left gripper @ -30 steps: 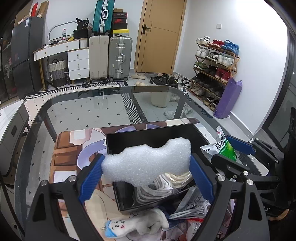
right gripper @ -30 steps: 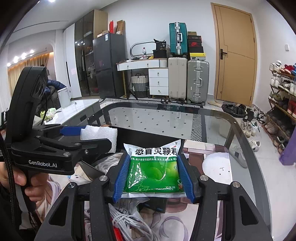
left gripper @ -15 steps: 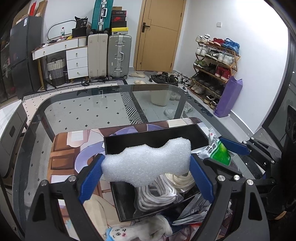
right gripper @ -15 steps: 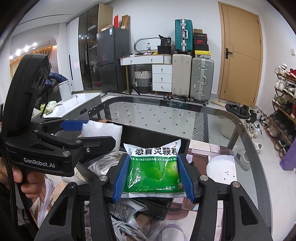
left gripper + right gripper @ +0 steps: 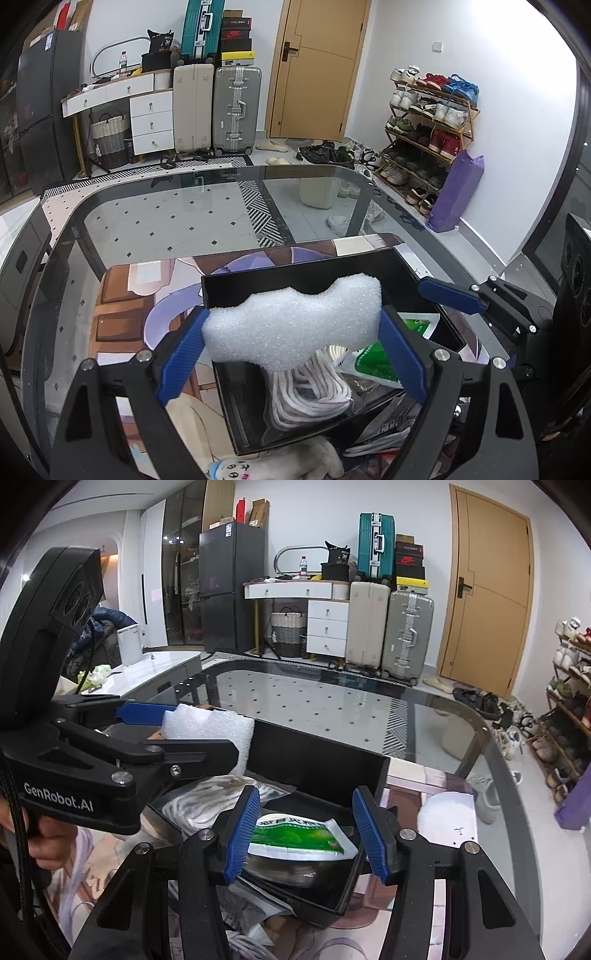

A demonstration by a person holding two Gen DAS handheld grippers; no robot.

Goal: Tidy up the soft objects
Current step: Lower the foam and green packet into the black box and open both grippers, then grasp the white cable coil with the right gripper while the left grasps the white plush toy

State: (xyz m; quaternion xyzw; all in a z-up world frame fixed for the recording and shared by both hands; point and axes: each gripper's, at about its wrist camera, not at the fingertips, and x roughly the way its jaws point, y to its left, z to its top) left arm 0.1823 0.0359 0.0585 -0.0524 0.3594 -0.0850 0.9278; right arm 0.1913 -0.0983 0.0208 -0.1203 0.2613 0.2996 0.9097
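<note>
Now your left gripper (image 5: 291,347) pinches the white foam piece (image 5: 295,325) above the black box (image 5: 295,269); your right gripper (image 5: 306,830) hangs spread, the green packet (image 5: 295,838) lying inside the box at its 6 o'clock.

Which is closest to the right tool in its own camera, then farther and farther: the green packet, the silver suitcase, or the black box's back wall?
1. Green packet, lying in the box just under the open right tool.
2. Black box's back wall, just beyond the packet.
3. Silver suitcase, across the room beside the door.
</note>
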